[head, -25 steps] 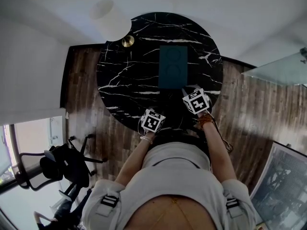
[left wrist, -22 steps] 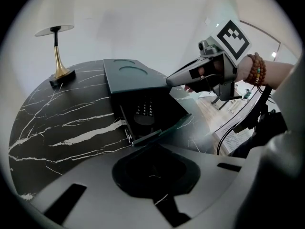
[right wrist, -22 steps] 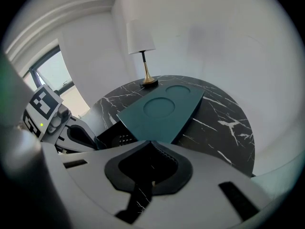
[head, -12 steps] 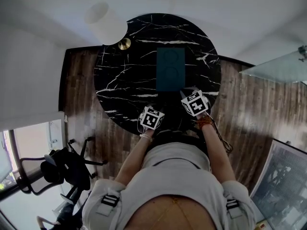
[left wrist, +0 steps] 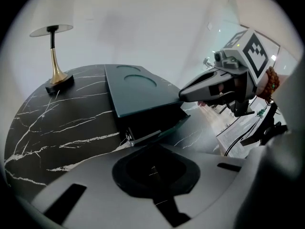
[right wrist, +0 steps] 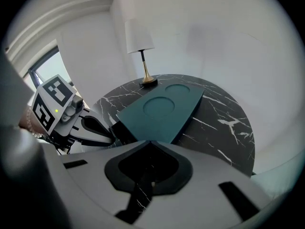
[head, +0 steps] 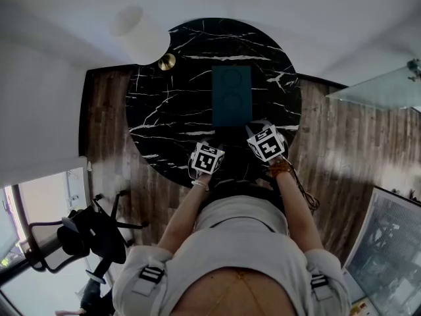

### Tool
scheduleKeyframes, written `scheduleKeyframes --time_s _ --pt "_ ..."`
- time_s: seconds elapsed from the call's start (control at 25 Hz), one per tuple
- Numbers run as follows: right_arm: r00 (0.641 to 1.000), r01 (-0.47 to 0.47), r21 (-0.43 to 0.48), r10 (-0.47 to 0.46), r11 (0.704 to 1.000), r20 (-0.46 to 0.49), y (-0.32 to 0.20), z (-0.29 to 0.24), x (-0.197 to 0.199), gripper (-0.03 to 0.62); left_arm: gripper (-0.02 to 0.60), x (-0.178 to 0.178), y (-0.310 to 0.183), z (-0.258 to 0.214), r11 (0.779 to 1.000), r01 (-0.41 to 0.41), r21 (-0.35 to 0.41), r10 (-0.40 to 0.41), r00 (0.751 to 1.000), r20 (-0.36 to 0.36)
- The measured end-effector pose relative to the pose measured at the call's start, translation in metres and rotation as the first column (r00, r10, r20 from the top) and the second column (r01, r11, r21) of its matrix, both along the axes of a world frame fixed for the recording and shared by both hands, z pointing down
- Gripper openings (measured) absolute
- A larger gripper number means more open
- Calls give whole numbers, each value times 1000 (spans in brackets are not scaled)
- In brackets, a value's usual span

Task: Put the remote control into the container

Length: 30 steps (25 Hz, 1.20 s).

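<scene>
Slippage threatened: left gripper and right gripper, jaws clenched empty at the container's six-o'clock edge, could shove it across the tabletop.

Container interior dark; contents cannot be told.

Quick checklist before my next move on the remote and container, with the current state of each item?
1. Remote control in sight: not ok, no view shows it.
2. Left hand-held gripper ready to grasp: not ok, jaws shut, empty.
3. Right hand-held gripper ready: not ok, jaws shut, empty, tip by the container's near corner.
4. Container open: cannot tell, a flat teal top covers it.
5. Lamp out of the way: ok, at the table's far edge.
</scene>
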State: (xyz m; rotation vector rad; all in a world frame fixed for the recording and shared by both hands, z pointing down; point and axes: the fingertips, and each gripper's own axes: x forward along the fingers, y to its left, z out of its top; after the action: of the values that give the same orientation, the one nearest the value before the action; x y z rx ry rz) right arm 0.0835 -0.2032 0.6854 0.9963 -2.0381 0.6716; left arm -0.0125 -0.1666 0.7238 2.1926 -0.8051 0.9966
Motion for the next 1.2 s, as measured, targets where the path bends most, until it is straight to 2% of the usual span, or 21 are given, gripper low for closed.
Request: scheduleKeyframes --time_s 0.4,1.2 --pt "1000 -12 4 12 1000 7 0 -1 0 12 6 7 -19 -10 999 37 28 -36 998 -54" --pt "1000 -25 22 25 999 -1 0 -1 0 11 6 20 -28 -8 999 45 24 -43 996 -79"
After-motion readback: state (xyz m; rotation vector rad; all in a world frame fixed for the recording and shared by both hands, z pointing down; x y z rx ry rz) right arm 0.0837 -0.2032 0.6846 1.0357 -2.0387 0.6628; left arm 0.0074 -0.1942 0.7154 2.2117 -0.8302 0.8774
